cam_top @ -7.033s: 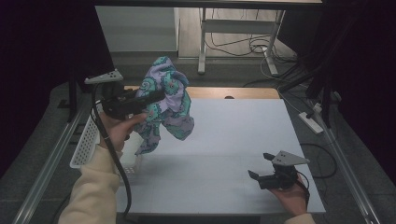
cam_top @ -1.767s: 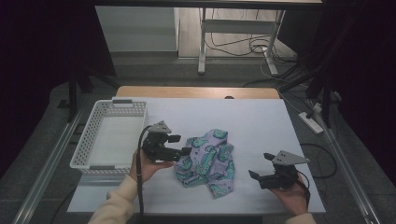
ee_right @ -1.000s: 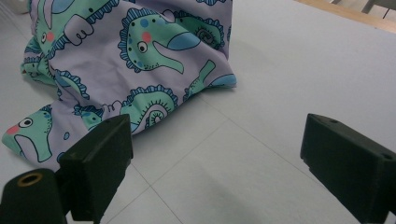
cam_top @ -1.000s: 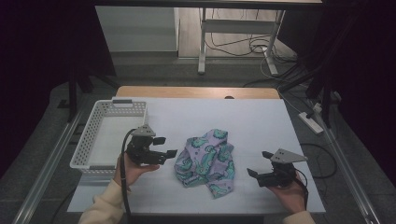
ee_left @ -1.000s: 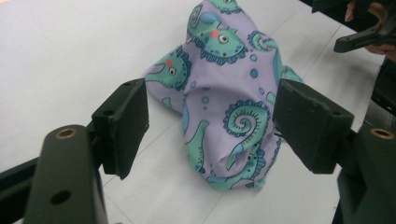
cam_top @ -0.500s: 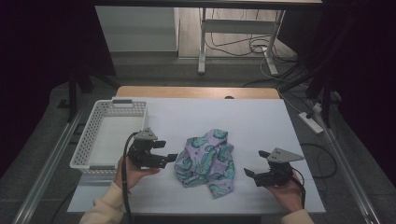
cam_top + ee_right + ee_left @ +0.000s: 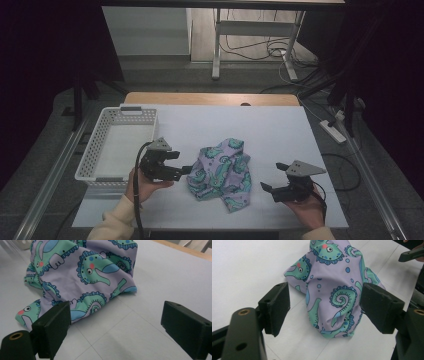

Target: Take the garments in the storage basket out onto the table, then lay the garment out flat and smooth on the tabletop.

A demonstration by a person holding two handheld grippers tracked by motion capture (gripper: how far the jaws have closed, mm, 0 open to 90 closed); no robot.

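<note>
**Ana:** Looking down from above, where did the cloth lie? I made it a crumpled patterned garment (image 7: 221, 172), lilac with green seahorses, bunched on the white surface (image 7: 280, 130) roughly midway between the two hands.

**Ben:** Agreed. It sat right of the white basket (image 7: 120, 145) and well clear of it. The left hand-held gripper (image 7: 181, 162) pointed straight at the heap's left edge, tips just beside the fabric.

**Ana:** Was it pinching anything?

**Ben:** No. In the left gripper view its pads (image 7: 277, 305) stood spread wide with the garment (image 7: 332, 287) lying beyond and between them, untouched. The jaws had just been opening a little further, nothing caught in them.

**Ana:** And the other side?

**Ben:** The right hand-held gripper (image 7: 272, 176) was spread too, resting low on the surface and aimed left at the cloth (image 7: 80, 277). One pad (image 7: 53, 327) showed close in front of the trailing hem, with bare surface between the jaws.

**Ana:** So which was nearer?

**Ben:** The left, I judged. The heap ran longest from its far upper end to the near tail at lower right, so the left faced its broad flank and the right its tail.
</note>
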